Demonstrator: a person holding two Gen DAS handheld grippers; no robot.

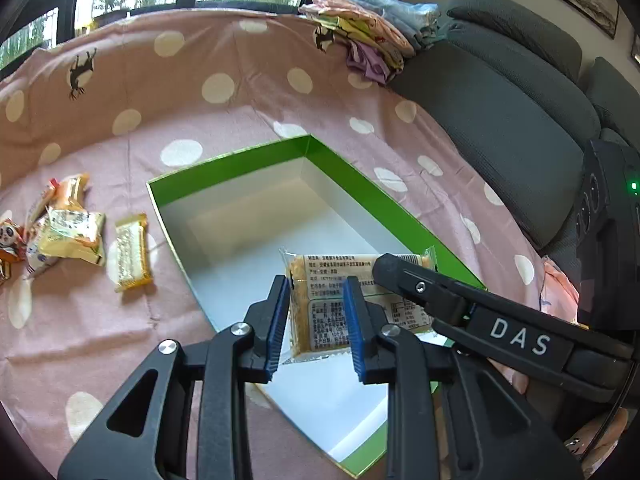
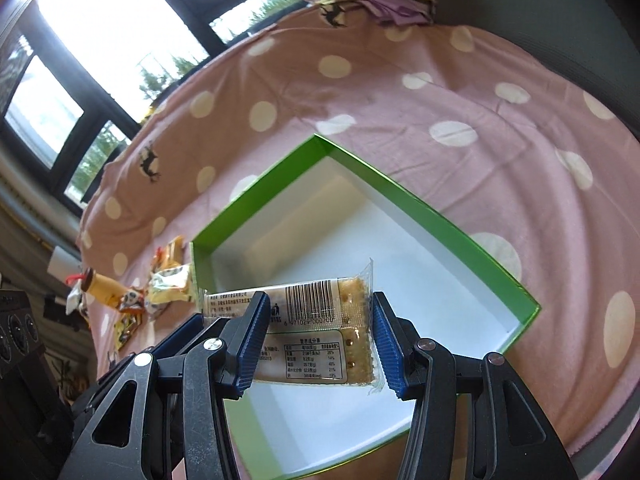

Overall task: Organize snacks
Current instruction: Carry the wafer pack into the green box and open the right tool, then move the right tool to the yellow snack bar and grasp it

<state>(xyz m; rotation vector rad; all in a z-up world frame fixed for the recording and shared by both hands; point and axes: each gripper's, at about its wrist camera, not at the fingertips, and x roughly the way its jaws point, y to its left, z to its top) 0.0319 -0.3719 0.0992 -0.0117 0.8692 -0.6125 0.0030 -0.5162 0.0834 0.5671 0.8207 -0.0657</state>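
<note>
The job is barely begun. The green box (image 1: 224, 164) sits open on the pink dotted cloth (image 1: 240, 80) that covers the surface, and its white floor is bare: no snack lies in it yet.

One cracker packet (image 1: 320, 300) is on its way in. It hangs above the near part of the box, inside the line of the rim, label side up and clear of the floor as far as I can judge. The right hand-held gripper (image 2: 320, 300) pinches it, blue pads set against the wrapper on either side. The left hand-held gripper (image 1: 316, 284) is at the same packet with its pads narrowly parted. One pad sits at the packet's edge, but the pictures do not show whether it presses on the wrapper or only stands beside it.

The rest of the work lies left of the box. A gold-wrapped bar (image 1: 130, 252) lies just beside the left wall, apart from it. Further left is a loose heap of snack packets (image 1: 68, 232), yellow, orange and one with a panda print, some overlapping each other. None of them touches the box.

So, by my reading, the first item is about to be lowered and let go, and every other snack has yet to be carried over and laid inside.
</note>
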